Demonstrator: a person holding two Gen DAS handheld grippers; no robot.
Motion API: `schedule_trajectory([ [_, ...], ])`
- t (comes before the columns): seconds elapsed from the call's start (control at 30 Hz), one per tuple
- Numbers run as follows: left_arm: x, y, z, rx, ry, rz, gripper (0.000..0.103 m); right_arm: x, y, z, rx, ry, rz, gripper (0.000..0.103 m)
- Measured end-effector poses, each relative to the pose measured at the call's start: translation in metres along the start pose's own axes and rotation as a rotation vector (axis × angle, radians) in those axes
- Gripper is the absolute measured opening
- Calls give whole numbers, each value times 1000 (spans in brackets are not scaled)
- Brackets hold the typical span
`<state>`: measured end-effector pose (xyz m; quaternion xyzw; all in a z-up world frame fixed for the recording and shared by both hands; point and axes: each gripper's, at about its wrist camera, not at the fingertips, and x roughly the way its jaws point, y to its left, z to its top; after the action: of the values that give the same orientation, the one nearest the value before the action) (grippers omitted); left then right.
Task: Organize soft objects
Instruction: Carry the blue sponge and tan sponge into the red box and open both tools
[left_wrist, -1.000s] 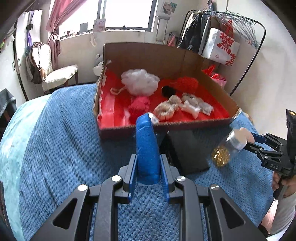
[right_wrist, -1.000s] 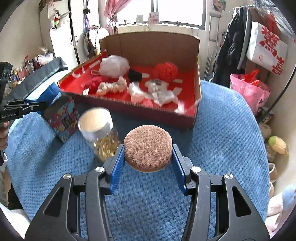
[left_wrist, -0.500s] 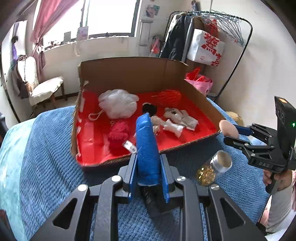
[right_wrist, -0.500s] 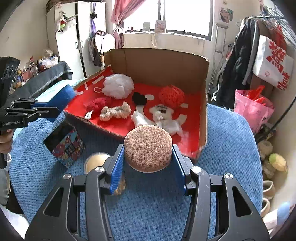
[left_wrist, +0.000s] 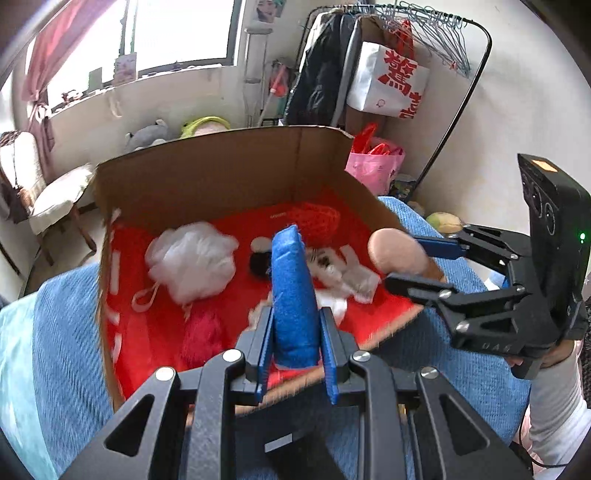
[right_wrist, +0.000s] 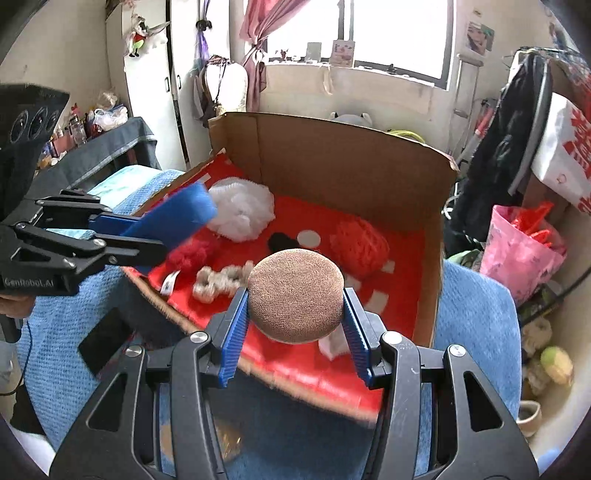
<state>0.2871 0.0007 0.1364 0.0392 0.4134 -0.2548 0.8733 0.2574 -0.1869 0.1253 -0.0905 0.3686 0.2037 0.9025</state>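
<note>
Above box (left_wrist: 207, 177): sponge (left_wrist: 293, 291), puff (right_wrist: 295, 295) clamped.

The left tool (left_wrist: 295, 354) clamps a blue sponge (left_wrist: 293, 291) above the red-lined cardboard box (left_wrist: 221, 177).

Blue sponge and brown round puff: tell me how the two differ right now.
The blue sponge is a flat slab standing on edge; the brown round puff is a disc with a rounded rim. The blue sponge sits in the left gripper, whose jaws stand narrow; the brown round puff sits in the right gripper, jaws wider. Both are clamped above the cardboard box, not yet in it.
</note>
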Motion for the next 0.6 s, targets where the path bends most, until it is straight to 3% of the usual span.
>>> schedule_trajectory([
  [0.33, 49, 5, 41, -15, 119, -46, 25, 36, -18, 30, -4, 79, 17, 47],
  [0.6, 67, 7, 31, -47, 214, -92, 25, 46, -25, 23, -4, 147, 37, 47],
])
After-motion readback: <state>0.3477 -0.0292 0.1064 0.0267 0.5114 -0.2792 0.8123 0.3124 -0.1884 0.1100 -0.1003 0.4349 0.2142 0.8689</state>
